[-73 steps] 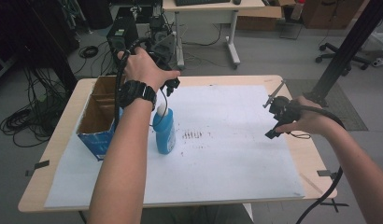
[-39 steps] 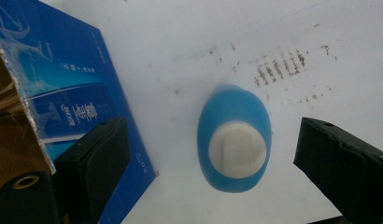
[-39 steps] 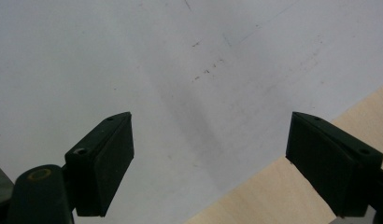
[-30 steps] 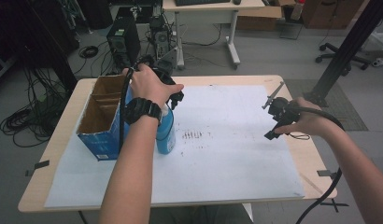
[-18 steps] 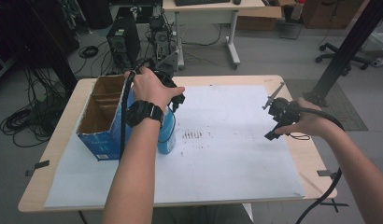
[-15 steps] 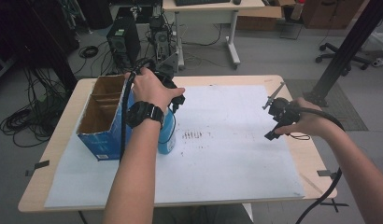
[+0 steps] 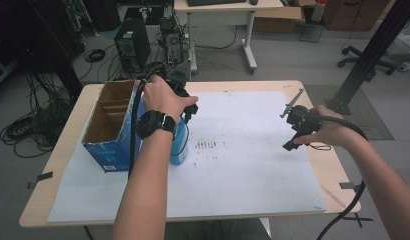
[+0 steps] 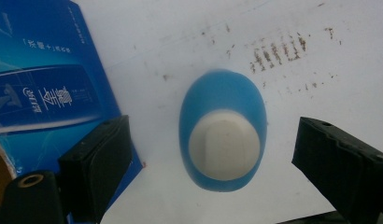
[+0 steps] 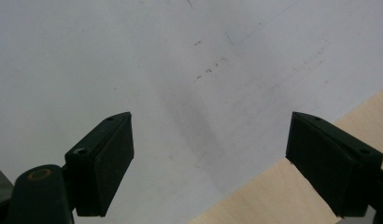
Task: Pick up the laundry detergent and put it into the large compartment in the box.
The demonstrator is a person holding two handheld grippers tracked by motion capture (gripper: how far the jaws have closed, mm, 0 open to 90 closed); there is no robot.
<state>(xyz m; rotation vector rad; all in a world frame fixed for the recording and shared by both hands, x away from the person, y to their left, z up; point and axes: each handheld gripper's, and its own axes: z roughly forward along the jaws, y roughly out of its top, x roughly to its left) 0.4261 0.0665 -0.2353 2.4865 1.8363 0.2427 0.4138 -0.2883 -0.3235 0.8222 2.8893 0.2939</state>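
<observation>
A blue bottle (image 7: pixel 179 146) with a white cap stands upright on the white paper, right beside a blue cardboard box (image 7: pixel 107 150). My left gripper (image 7: pixel 187 106) hovers above the bottle, open. In the left gripper view the bottle (image 8: pixel 222 140) sits between the wide-apart jaws of that gripper (image 8: pixel 213 128), untouched, with the box (image 8: pixel 45 84) at the left. Near the table's right side my right gripper (image 7: pixel 293 132) is held low over the paper. Its own view shows the right gripper (image 9: pixel 210 121) open, with only paper and the wooden table edge between the jaws.
White paper (image 7: pixel 243 165) covers most of the wooden table (image 7: pixel 68 135), with brown smudges (image 7: pixel 207 145) near the middle. The box is open-topped with cardboard dividers. Computer towers (image 7: pixel 130 42) and cables lie on the floor beyond the far edge.
My left hand has come slightly nearer and lower, now covering the bottle's top from above. The bottle, box and right gripper have stayed in place.
</observation>
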